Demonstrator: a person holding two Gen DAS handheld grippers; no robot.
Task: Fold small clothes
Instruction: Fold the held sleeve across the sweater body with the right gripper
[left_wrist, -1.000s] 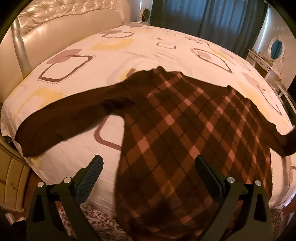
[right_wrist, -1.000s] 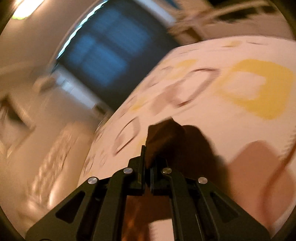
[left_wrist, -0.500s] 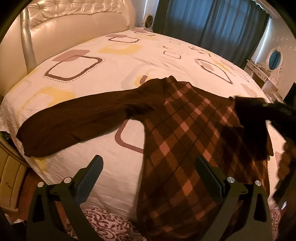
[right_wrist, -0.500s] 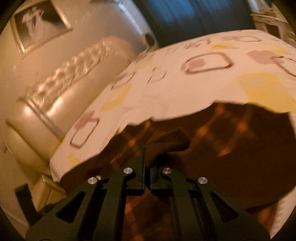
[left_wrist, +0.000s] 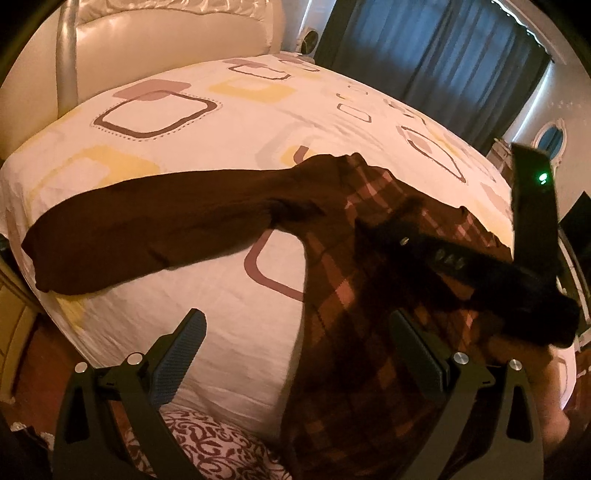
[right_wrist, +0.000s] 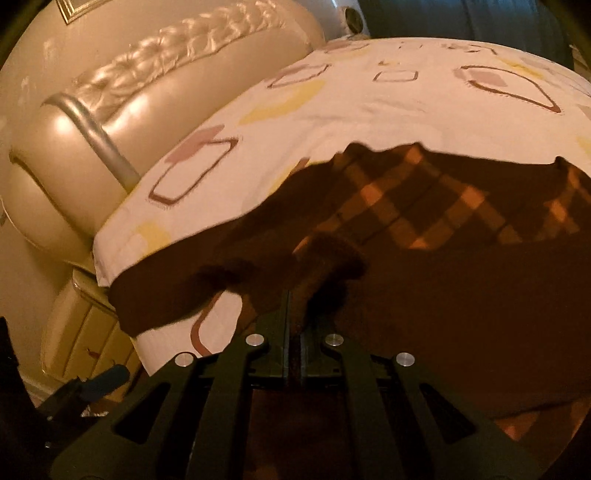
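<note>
Right wrist view: right gripper (right_wrist: 293, 325) is clamped on the sleeve (right_wrist: 325, 258), carried over the sweater (left_wrist: 369, 332) on the bed (left_wrist: 229, 306); left gripper (left_wrist: 295, 354) gapes empty. Next: release sleeve.

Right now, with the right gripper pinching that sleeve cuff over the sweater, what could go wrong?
1. The right gripper is shut on only the tip of the sleeve cuff; a thin pinch may slip mid-fold.
2. The sweater hangs over the bed's near edge, so dragging the sleeve could pull it off.
3. The left gripper is open and holds nothing, so the body may shift or bunch.
</note>
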